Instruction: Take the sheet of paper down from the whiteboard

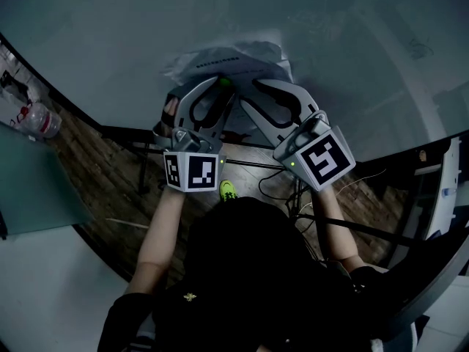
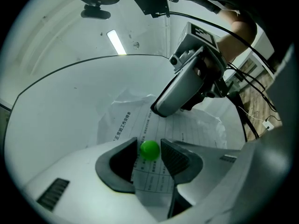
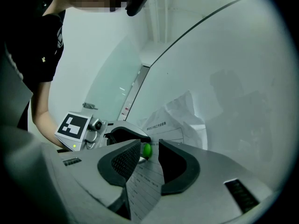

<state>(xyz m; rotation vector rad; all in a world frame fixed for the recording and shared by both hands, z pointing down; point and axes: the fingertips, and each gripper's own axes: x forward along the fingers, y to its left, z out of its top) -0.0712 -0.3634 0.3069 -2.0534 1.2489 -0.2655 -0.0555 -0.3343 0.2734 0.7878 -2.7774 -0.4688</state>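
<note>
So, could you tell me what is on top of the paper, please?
A green magnet sits on the paper. The print beneath it and the whiteboard behind the paper are covered.

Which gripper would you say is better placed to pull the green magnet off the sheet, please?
Probably the left. The green magnet sits right between the open jaws of the left gripper. The right gripper is also open, but it has the sheet of paper between its jaws and the magnet off by one tip.
</note>
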